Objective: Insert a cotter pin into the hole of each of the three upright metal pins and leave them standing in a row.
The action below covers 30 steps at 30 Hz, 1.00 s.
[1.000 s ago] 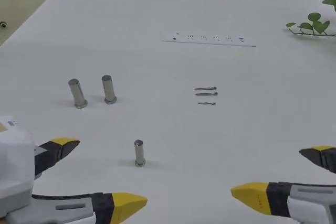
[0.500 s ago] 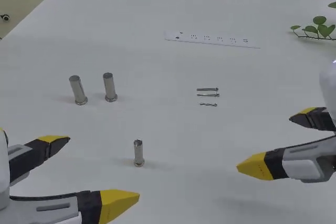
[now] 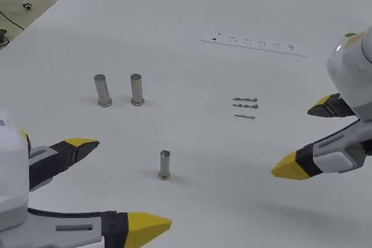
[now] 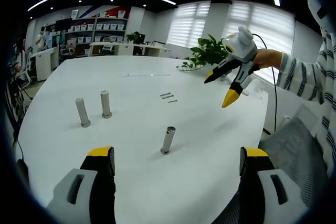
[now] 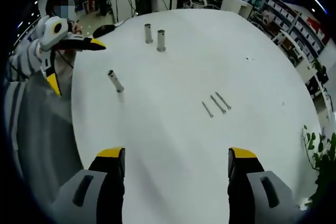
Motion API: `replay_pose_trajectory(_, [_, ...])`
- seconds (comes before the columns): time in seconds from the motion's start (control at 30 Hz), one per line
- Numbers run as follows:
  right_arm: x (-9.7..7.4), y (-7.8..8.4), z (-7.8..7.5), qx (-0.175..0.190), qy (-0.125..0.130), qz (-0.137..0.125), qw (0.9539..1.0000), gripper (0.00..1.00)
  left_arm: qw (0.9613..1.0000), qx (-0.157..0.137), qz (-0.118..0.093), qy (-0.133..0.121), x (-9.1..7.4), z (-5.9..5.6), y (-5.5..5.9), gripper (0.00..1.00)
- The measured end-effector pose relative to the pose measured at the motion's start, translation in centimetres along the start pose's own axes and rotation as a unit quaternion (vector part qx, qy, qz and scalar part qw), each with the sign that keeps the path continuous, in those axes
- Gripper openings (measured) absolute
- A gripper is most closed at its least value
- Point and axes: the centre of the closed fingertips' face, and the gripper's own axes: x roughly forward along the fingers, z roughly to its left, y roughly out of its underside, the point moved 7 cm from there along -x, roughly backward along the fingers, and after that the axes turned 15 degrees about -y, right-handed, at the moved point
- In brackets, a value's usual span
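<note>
Left claw (image 3: 132, 183) is spread wide near the lone upright metal pin (image 3: 164, 164). Right claw (image 3: 292, 142) is spread too, near three cotter pins (image 3: 244, 107) lying on the tabletop (image 3: 174, 27).

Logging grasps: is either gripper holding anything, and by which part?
Nothing is held. Left gripper and right gripper both have open, empty jaws; the cotter pins lie on the table.

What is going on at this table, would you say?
A person holds an open, empty gripper in each hand over a white table. The left gripper hovers near a lone upright metal pin. Two more metal pins stand side by side farther back. The right gripper hovers near three cotter pins lying loose on the table. No cotter pin is inserted yet.
</note>
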Motion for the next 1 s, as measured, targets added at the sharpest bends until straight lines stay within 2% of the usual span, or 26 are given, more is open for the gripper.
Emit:
replay_pose_trajectory(0.13, [0.4,-0.6,-0.8,-0.020,-0.011,-0.003,0.9997,0.72,1.0000,0.005,0.003,0.003,0.2,-0.2,0.0,0.99])
replay_pose_trajectory(0.2, [0.8,-1.0,-1.5,-0.036,-0.013,-0.009,0.9992,0.71,1.0000,0.004,0.005,0.004,0.2,-0.2,0.0,0.99])
replay_pose_trajectory(0.3, [1.1,-1.6,-2.0,-0.061,-0.017,0.006,0.9980,0.70,0.9999,0.003,0.008,0.005,0.2,-0.2,0.2,0.99])
replay_pose_trajectory(0.37, [1.5,-2.0,-2.4,-0.067,-0.026,0.008,0.9973,0.70,0.9999,0.004,0.014,0.002,0.4,-0.1,0.6,0.99])
replay_pose_trajectory(0.43, [1.8,-2.5,-2.8,-0.068,-0.033,0.005,0.9971,0.70,0.9994,0.023,0.023,0.005,0.5,-0.2,1.2,0.99])
replay_pose_trajectory(0.6, [2.4,-3.1,-3.8,-0.081,-0.042,0.018,0.9957,0.69,0.9990,0.021,0.035,0.015,0.5,-0.7,1.7,0.99])
replay_pose_trajectory(0.77, [2.4,-4.3,-3.9,-0.125,-0.057,0.000,0.9905,0.67,0.9991,0.022,0.033,0.017,0.4,-0.9,1.6,0.99])
replay_pose_trajectory(0.83, [2.7,-4.5,-4.3,-0.133,-0.063,0.008,0.9890,0.65,0.9991,0.022,0.031,0.018,0.4,-1.0,1.5,0.99])
replay_pose_trajectory(0.9, [2.9,-4.6,-4.5,-0.142,-0.071,0.016,0.9871,0.60,0.9984,0.033,0.038,0.025,0.3,-1.2,1.6,0.99])
replay_pose_trajectory(0.97, [3.4,-4.9,-4.4,-0.160,-0.100,0.012,0.9821,0.60,0.9964,0.059,0.047,0.036,0.1,-1.6,1.8,0.99])
replay_pose_trajectory(1.0, [3.6,-5.0,-4.2,-0.150,-0.115,0.002,0.9819,0.60,0.9960,0.065,0.048,0.038,0.1,-1.7,1.8,0.99])
